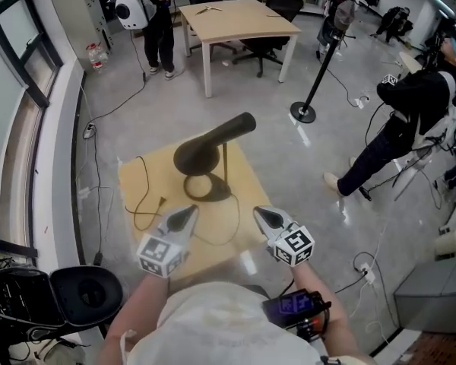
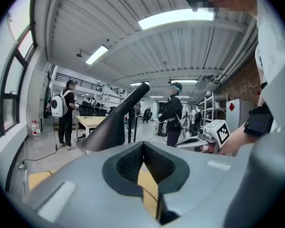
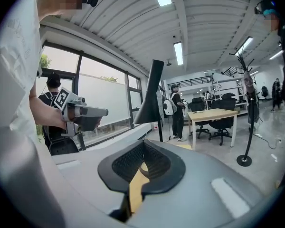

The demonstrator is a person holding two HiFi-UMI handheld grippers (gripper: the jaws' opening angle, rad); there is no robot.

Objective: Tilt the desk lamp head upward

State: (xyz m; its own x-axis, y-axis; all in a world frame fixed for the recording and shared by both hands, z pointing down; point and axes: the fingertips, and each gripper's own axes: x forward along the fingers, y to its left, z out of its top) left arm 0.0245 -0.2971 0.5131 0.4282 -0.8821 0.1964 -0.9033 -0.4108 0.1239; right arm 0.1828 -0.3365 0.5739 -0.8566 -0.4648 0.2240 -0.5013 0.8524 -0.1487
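Workshop floor with a low wooden bench [image 1: 140,175] carrying the desk lamp [image 1: 211,144], its head slanting above the ring base [image 1: 205,188]. Left tongs [image 1: 188,214] and right tongs [image 1: 263,217], both pressed together and empty, hover just short of the lamp, flanking it, apparently poised for the upward tilt.

A large open-plan workspace, part lab and part office, is shown. A polished grey floor [image 1: 289,166] is crossed by loose cables [image 1: 97,196]. A pale wooden desk [image 1: 239,21] is flanked by black office chairs [image 1: 262,46]. A ribbed metal ceiling [image 2: 85,13] is lit by long strip lights [image 2: 173,19], and one side is taken up by tall windows [image 3: 102,99]. Metal shelving [image 2: 210,109] is set along a wall. A white backpack unit is worn by a standing person [image 1: 153,17].
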